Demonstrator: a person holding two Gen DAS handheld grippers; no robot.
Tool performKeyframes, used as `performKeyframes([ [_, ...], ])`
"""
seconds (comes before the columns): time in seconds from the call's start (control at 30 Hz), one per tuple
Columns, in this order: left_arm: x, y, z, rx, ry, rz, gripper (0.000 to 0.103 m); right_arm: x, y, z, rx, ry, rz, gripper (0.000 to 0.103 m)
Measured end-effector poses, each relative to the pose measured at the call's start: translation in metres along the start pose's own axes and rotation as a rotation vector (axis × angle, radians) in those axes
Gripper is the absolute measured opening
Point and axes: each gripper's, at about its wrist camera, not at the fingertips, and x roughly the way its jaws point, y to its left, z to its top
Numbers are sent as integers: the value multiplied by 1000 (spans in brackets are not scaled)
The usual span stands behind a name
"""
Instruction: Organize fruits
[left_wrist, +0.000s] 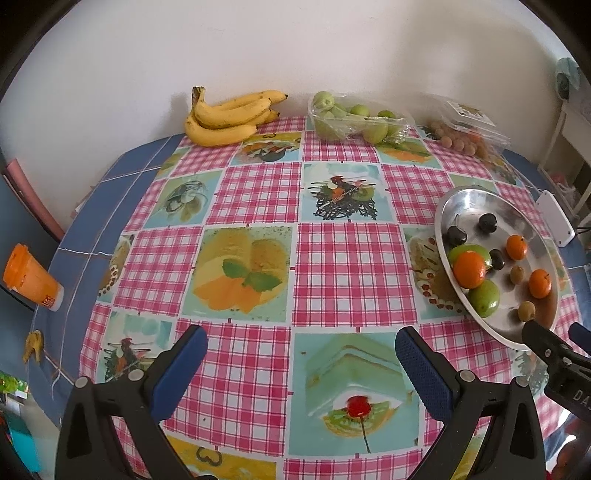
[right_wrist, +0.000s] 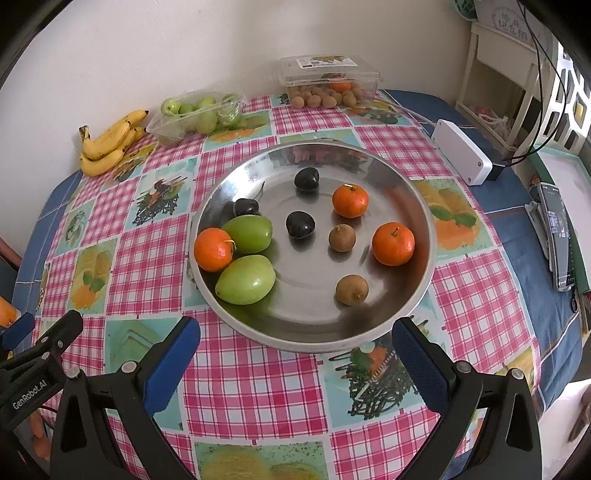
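Note:
A steel bowl (right_wrist: 413, 192) sits mid-table and holds three tangerines (right_wrist: 393, 243), two green fruits (right_wrist: 245, 279), three dark plums (right_wrist: 300, 224) and two small brown fruits (right_wrist: 351, 290). The bowl also shows at the right of the left wrist view (left_wrist: 461, 199). My right gripper (right_wrist: 295, 354) is open and empty just in front of the bowl's near rim. My left gripper (left_wrist: 301, 358) is open and empty over the tablecloth, left of the bowl. A bunch of bananas (left_wrist: 229, 116), a tub of green fruits (left_wrist: 354, 120) and a box of brown fruits (right_wrist: 328, 83) stand at the back.
A white box (right_wrist: 463, 153) and a phone (right_wrist: 556, 232) lie at the table's right side. An orange cup (left_wrist: 31, 278) and a banana peel (left_wrist: 33, 345) sit at the left edge. The wall is close behind the table.

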Motion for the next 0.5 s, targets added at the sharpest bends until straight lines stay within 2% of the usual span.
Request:
performKeyframes([
  [0.5, 5, 1, -1, -4, 32, -5, 103, 1, 3, 0, -2, 4, -5, 103],
])
